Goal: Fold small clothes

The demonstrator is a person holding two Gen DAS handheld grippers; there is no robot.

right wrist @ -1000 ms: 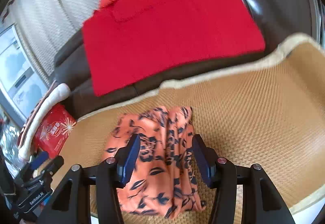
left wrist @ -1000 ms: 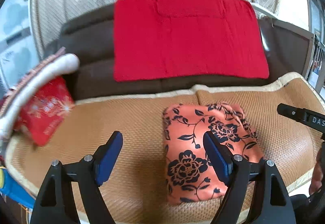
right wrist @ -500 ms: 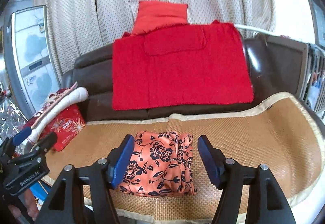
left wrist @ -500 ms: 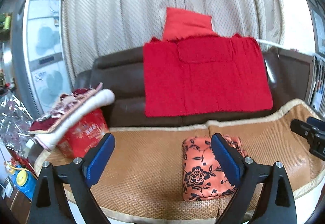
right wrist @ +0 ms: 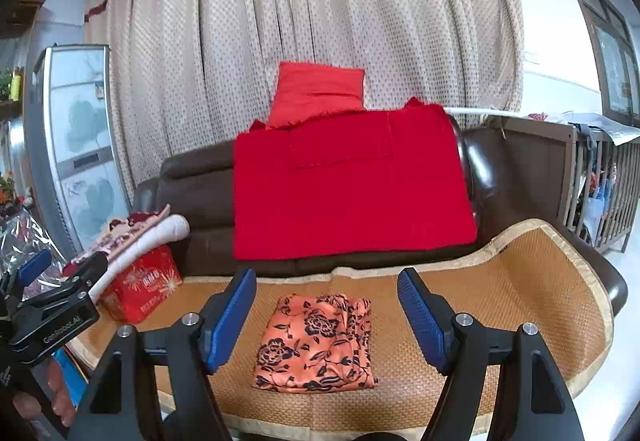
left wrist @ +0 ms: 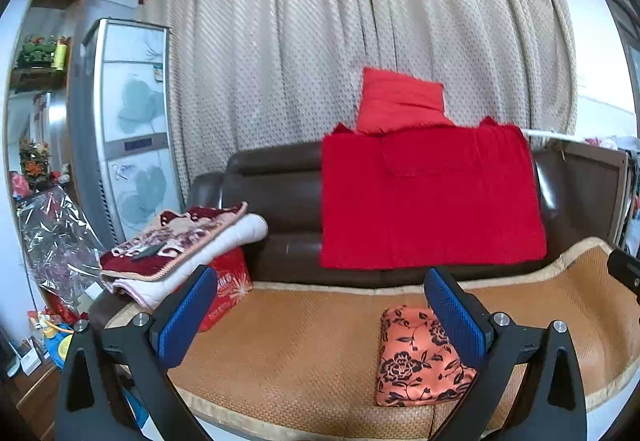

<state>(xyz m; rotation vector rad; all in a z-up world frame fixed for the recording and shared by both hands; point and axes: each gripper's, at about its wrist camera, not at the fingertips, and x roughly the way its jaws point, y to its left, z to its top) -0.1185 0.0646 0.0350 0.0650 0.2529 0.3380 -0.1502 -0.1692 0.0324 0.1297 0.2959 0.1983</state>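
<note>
1. Orange floral-print folded cloth [right wrist: 316, 343] lies flat on the woven tan seat mat [right wrist: 520, 281] of the sofa, a compact rectangle near the front edge, untouched. Fold looks finished.
2. Left gripper [left wrist: 320, 315]: blue pads wide apart, nothing between them; the jaws have just been opening. Right gripper [right wrist: 326, 311]: pads apart, empty, also just been opening; the cloth sits beyond them, not touched.
3. Risk: loose top layers on the cloth's right side may spring open, since nothing pins them.
4. Risk: a low pass by either claw could snag an edge and drag the cloth off the mat front.
5. Farther back, the red knit blanket [right wrist: 348, 185] draped on the brown leather sofa back [right wrist: 192, 193] could slip down onto the cloth if bumped.
</note>
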